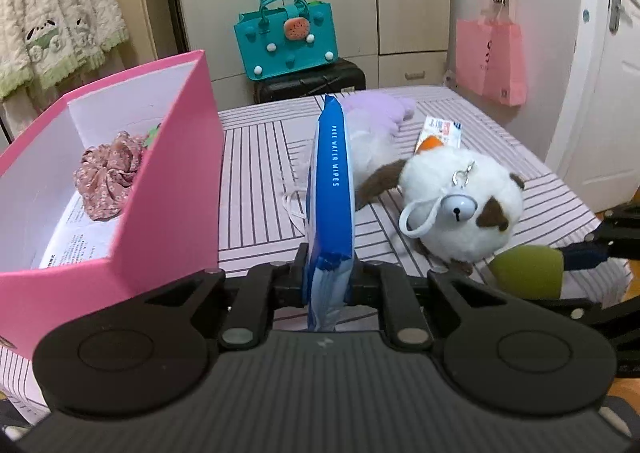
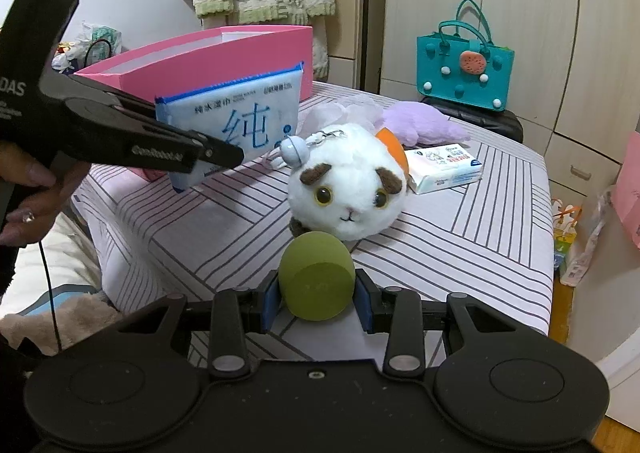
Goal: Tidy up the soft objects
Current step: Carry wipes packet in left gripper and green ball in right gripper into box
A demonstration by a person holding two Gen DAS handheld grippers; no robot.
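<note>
Left wrist view: left tool (image 1: 328, 277) pinches the blue soft wet-wipes pack (image 1: 330, 189) by its crimped end, aloft beside the pink cardboard box (image 1: 176, 189). It looks light and floppy. Right tool (image 2: 316, 299) squeezes a green foam ball (image 2: 316, 277) above the striped bed (image 2: 480, 237).

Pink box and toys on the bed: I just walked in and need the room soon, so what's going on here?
A person is tidying soft things with two handheld grippers. The left gripper is shut on a blue wipes pack, held up beside the pink box, which already holds a floral scrunchie. The right gripper holds a green sponge. The plush cat lies on the bed.
</note>
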